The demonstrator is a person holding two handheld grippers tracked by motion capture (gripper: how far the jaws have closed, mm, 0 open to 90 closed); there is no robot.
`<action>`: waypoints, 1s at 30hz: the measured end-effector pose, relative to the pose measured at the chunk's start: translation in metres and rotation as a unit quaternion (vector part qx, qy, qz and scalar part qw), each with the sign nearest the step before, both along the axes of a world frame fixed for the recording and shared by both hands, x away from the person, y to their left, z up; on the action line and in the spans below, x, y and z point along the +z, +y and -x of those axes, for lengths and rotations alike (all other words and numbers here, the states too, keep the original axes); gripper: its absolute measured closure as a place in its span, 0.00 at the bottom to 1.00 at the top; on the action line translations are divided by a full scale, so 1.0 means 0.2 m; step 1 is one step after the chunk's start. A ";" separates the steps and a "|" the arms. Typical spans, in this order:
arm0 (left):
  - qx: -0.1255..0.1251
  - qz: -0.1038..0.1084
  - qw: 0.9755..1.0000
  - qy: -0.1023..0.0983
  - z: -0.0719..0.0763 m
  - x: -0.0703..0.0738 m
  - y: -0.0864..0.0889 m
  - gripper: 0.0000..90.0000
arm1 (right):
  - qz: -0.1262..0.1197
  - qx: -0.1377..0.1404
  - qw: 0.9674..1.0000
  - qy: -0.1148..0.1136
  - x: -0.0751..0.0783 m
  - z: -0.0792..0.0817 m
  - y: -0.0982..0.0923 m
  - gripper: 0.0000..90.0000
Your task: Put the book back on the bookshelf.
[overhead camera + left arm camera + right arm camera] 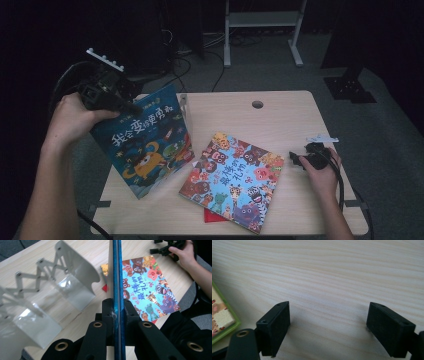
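Note:
My left gripper (131, 107) is shut on the top corner of a blue picture book (145, 145) and holds it upright over the table's left side. In the left gripper view the jaws pinch the blue book (117, 277) edge-on, left gripper (117, 308). A second, colourful animal book (232, 175) lies flat mid-table, over something red (210, 216). My right gripper (295, 159) rests low at the table's right, just right of that book, open. Its jaws (329, 317) stand wide over bare wood with nothing between them.
A white expanding book rack (50, 290) stands on the wooden table (280, 115) at back left, behind the blue book. The flat book's green-edged corner (222, 320) sits left of the right jaws. A cable hole (257, 104) is near the back edge. A white frame (262, 20) stands beyond the table.

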State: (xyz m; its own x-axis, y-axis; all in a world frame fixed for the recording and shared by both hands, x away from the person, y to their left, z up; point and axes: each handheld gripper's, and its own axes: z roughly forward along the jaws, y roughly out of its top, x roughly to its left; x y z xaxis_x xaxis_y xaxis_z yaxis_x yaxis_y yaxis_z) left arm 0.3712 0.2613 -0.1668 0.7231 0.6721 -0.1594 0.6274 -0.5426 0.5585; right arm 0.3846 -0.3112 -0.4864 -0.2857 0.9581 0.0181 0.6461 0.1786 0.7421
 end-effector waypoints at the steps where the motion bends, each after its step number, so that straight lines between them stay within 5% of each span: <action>1: 0.004 0.000 1.000 -0.001 0.00 0.00 0.02 0.92 | 0.001 -0.001 1.000 0.000 0.00 0.00 0.00 0.19; 16: 0.062 0.011 0.998 -0.003 0.07 -0.03 0.29 0.92 | 0.001 -0.003 1.000 0.000 0.00 0.00 0.00 0.19; 30: 0.123 0.000 0.992 -0.004 0.10 -0.06 0.48 0.92 | 0.002 -0.006 1.000 0.001 0.00 -0.01 0.00 0.18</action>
